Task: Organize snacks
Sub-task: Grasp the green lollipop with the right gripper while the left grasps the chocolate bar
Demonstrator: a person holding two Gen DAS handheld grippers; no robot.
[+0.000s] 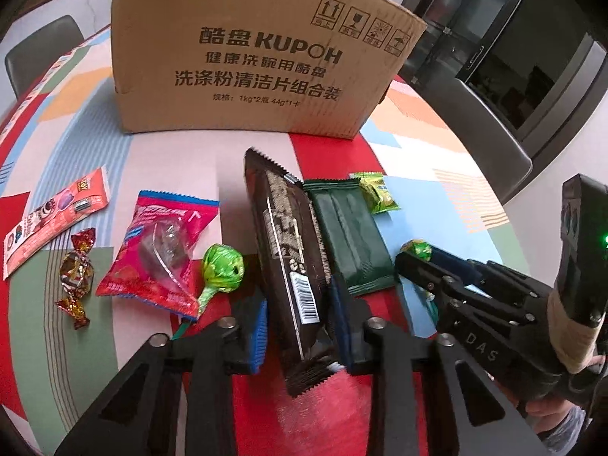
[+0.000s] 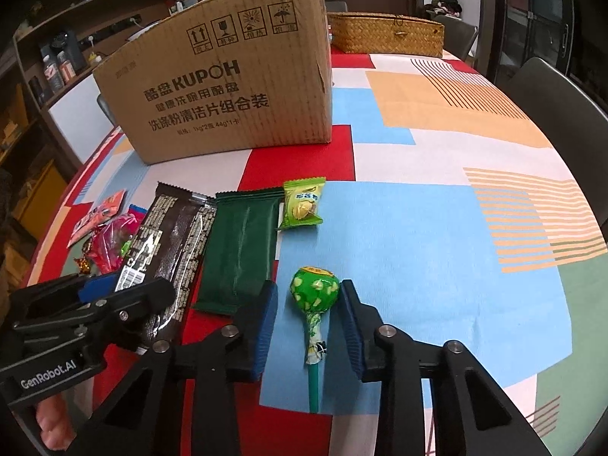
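Cardboard box (image 1: 262, 49): upright at the far side of the surface (image 2: 437, 228). Brown snack bar (image 1: 288, 262): lying flat, between left tongs (image 1: 298, 326), pads at its sides. Green lollipop (image 2: 314, 290): flat, between spread right tongs (image 2: 309, 326), untouched.

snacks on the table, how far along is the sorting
Done: nothing visibly; the cardboard box interior is hidden. In hand: the left gripper straddles the brown bar, and the right gripper brackets a green lollipop, neither lifted. Left: green packet, pink pouch, wrapped candy.
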